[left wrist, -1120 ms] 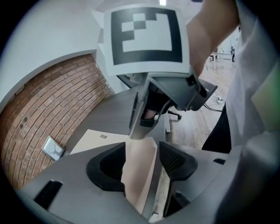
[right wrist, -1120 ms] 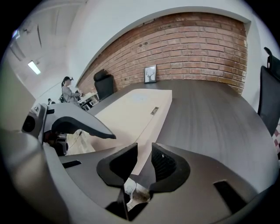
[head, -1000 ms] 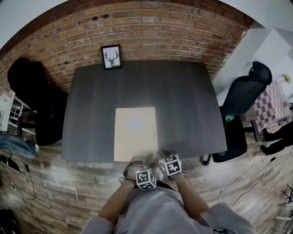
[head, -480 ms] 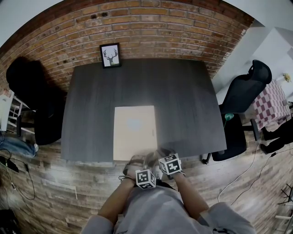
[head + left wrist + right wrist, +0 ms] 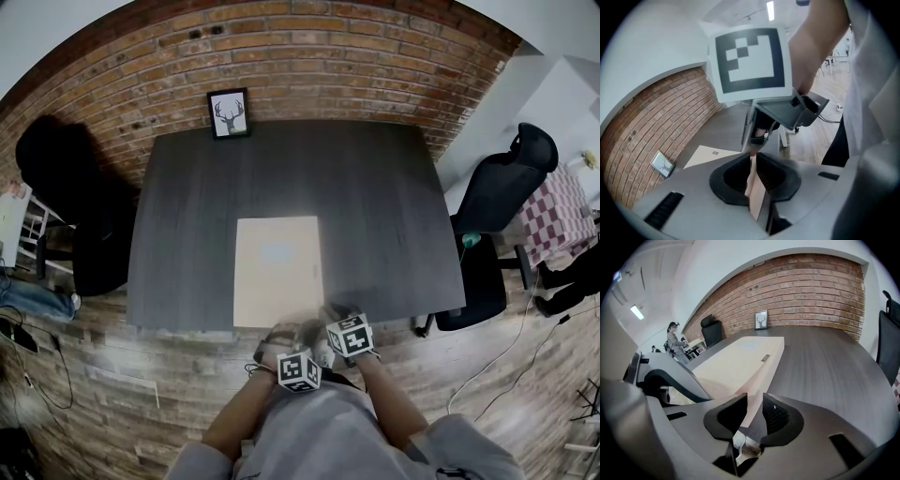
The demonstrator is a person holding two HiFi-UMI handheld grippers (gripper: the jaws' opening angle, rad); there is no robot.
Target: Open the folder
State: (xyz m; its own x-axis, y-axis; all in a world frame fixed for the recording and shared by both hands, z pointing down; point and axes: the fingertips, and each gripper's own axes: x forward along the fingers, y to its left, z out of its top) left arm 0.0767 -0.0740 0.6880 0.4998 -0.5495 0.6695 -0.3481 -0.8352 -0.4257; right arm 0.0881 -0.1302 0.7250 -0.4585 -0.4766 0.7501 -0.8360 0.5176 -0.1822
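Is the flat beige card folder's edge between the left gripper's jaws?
Yes: the left gripper has just been closing its jaws, and they pinch the folder edge.

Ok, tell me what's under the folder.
The folder lies closed on the dark table, and the same dark surface shows along its far and side edges. Whether anything sits between folder and table can't be seen, because the folder covers that patch.
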